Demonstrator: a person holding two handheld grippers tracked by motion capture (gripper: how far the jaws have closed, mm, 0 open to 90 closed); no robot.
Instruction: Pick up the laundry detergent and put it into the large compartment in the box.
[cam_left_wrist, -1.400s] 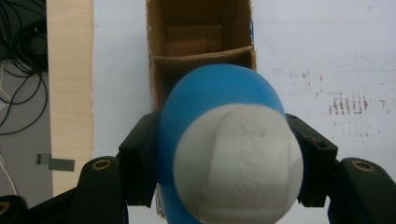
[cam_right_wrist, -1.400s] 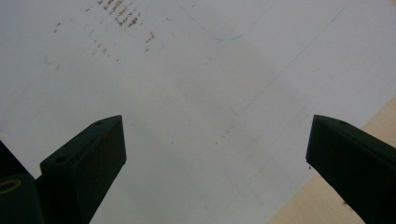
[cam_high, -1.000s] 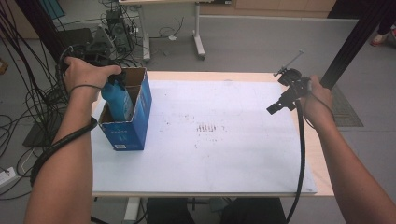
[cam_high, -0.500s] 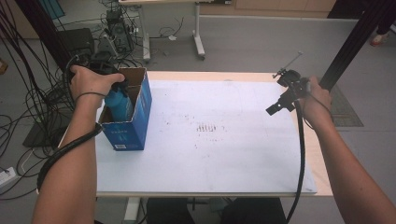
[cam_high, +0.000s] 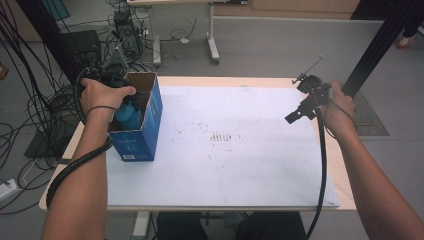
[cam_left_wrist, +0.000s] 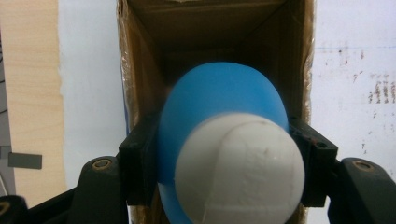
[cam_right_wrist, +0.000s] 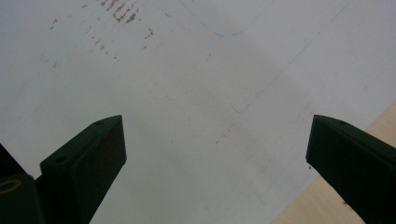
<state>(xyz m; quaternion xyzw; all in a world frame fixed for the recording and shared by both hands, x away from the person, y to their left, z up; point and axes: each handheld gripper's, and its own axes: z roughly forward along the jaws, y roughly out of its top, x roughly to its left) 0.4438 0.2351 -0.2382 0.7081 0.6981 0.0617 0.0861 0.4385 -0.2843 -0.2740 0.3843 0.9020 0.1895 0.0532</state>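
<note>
Left hand (cam_high: 102, 95): at the open top of the box, wrapped around the left gripper (cam_left_wrist: 219, 149), cable trailing back along the forearm.
Left gripper fingers (cam_left_wrist: 137, 163): clamped on the blue bottle, one black pad against each flank, just behind the white cap.
Blue bottle (cam_left_wrist: 219, 100): pinched between the fingers, rounded body reaching ahead of the tips into the box; seen in the high view (cam_high: 127, 114) as a blue shape just under the hand.
White cap (cam_left_wrist: 240, 168): nearest the camera, between the finger bases, blurred.
Blue cardboard box (cam_high: 142, 135): upright near the left edge of the sheet, top open; brown inner walls (cam_left_wrist: 140, 70) rising on both sides beyond the fingertips.
White sheet (cam_high: 240, 150): covering most of the table, speckled with brown marks ahead of the right fingers (cam_right_wrist: 116, 11).
Right gripper (cam_right_wrist: 217, 140): fingers spread wide, nothing between them, bare sheet beneath.
Right hand (cam_high: 342, 107): near the right edge, holding its gripper (cam_high: 307, 97) above the sheet, well apart from the box.
Wooden table edge (cam_right_wrist: 336, 196): light strip just below the right-side finger.
</note>
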